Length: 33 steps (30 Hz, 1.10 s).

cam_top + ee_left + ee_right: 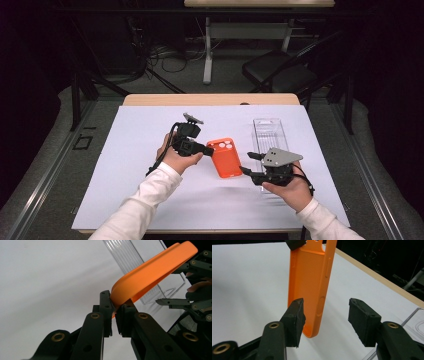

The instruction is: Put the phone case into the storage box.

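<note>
Left fingers clamping orange phone case, right fingers apart around its end, clear tray empty

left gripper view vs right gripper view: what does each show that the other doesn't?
Left gripper view alone: the left gripper with its jaws shut on the edge of the orange silicone phone case, and the ribbed face of the clear plastic tray. Right gripper view alone: the right gripper with jaws open around the case's lower end, side buttons, wooden table edge. Both: the case, the tray, the white sheet.
</note>
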Available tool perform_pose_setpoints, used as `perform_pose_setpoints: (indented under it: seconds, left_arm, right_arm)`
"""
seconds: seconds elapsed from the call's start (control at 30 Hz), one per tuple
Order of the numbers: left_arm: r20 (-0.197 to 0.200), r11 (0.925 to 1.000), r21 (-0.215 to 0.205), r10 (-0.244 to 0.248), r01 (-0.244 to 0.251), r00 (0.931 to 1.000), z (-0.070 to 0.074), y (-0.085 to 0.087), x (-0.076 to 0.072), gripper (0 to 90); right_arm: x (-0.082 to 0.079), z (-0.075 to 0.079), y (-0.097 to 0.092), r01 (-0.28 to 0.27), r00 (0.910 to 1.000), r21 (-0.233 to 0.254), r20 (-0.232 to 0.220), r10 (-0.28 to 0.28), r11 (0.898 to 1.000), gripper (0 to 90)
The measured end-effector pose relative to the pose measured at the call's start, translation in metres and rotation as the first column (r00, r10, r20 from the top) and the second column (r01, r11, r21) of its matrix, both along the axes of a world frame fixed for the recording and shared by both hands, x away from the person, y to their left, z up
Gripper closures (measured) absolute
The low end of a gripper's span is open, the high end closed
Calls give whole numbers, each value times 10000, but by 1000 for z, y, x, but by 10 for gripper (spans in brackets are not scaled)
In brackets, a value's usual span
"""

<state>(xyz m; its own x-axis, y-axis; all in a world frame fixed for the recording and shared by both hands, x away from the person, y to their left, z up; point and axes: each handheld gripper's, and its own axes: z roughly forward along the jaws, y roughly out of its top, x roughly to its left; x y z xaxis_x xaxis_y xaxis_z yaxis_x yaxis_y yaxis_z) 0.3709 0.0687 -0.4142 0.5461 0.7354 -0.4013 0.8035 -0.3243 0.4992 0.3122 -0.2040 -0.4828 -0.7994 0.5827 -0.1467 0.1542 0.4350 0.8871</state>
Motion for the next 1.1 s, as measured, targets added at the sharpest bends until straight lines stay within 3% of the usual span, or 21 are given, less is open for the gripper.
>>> perform_pose_setpoints:
  seconds: [0.37, 1.1]
  left_arm:
    - [-246, 9996, 279, 49, -42, 9997, 6, -3, 11, 839]
    - [-631, 9945, 1024, 264, -198, 9977, 2, -7, 26, 839]
  right_arm:
    - [15, 12, -3, 254, 9988, -62, -410, -256, 9997, 461]
    - [34, 28, 19, 6, 9969, -1208, -777, -101, 9927, 488]
